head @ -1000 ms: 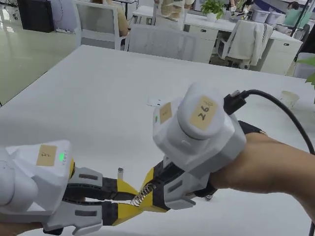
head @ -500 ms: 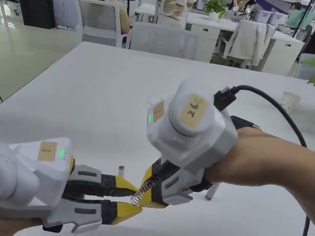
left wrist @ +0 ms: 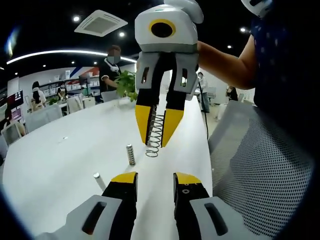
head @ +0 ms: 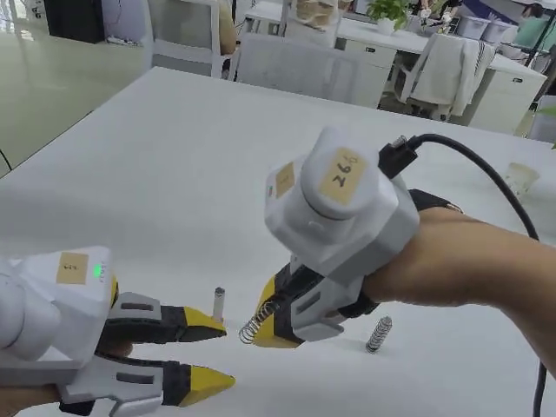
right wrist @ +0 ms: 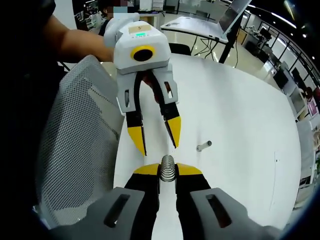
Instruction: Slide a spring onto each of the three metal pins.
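Worktop point(head: 174, 174): white and broad. Every place below is given from the metal pin that stands on it.
Left claw point(head: 228, 353): low and to the left of the pin. Its jaws are spread with nothing between them, and the yellow tips point toward the pin's base. The upper tip is just beside the pin and apart from it.
Metal pin point(head: 219, 301): stands upright on the worktop with its shaft bare. It sits between the two claws' tips. In the left gripper view it lies left of that claw's own jaws point(left wrist: 98, 180).
Held spring point(head: 252, 326): just right of the pin, at about the height of its base. It slants, with its free end sticking out toward the pin without touching it.
Right claw point(head: 263, 323): right of the pin and angled down at the worktop, its jaws pinching the held spring. In the right gripper view the coil's round end sits between the yellow tips point(right wrist: 168, 166).
Loose spring point(head: 378, 334): farther right of the pin, beyond the right claw. It rests on the worktop, well apart from the pin.
Cable point(head: 486, 169): black, up and right of the pin. It arcs away from the back of the right gripper.
Cup point(head: 521, 176): small and pale, far right of the pin and well behind it on the worktop.
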A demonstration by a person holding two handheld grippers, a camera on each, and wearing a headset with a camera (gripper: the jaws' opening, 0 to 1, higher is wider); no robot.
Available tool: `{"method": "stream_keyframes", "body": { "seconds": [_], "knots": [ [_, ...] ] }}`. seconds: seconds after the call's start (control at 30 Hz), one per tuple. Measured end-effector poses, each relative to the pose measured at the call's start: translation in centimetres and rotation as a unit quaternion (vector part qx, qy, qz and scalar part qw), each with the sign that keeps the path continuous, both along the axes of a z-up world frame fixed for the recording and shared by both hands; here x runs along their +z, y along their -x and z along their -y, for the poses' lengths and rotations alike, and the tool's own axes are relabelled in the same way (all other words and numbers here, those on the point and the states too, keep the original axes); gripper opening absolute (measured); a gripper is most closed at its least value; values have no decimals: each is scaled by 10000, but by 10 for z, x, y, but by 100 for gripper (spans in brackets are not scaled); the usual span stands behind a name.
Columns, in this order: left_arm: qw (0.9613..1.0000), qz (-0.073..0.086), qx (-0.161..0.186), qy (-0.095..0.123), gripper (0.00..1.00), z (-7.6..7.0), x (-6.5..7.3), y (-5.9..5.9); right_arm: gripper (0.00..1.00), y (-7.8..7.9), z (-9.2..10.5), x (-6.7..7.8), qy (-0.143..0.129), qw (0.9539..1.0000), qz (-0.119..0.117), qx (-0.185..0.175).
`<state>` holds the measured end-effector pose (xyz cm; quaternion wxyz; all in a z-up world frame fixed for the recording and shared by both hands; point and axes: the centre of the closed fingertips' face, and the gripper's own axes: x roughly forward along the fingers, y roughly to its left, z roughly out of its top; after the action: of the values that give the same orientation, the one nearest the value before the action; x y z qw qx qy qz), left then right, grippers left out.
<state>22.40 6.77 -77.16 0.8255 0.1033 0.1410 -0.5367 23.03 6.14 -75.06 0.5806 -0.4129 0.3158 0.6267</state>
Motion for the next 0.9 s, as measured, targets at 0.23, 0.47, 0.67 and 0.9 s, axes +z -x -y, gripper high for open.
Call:
{"method": "stream_keyframes", "body": {
  "seconds": [0.23,0.47,0.67,0.9],
  "knots": [
    [9996,-186,226,-31,31,-11,-13,-2,9,-16,-3,3,27,9999,144,-59],
    [9987,-344,383,-55,37,-20,-25,-3,9,-35,-11,4,77,9995,279,-103],
    [9981,-412,463,-38,40,-23,-28,-2,9,-47,-18,3,90,9995,297,-108],
    [9978,-450,480,-35,41,-25,-29,0,9,-67,-25,0,226,9991,350,-123]
  ]
}}
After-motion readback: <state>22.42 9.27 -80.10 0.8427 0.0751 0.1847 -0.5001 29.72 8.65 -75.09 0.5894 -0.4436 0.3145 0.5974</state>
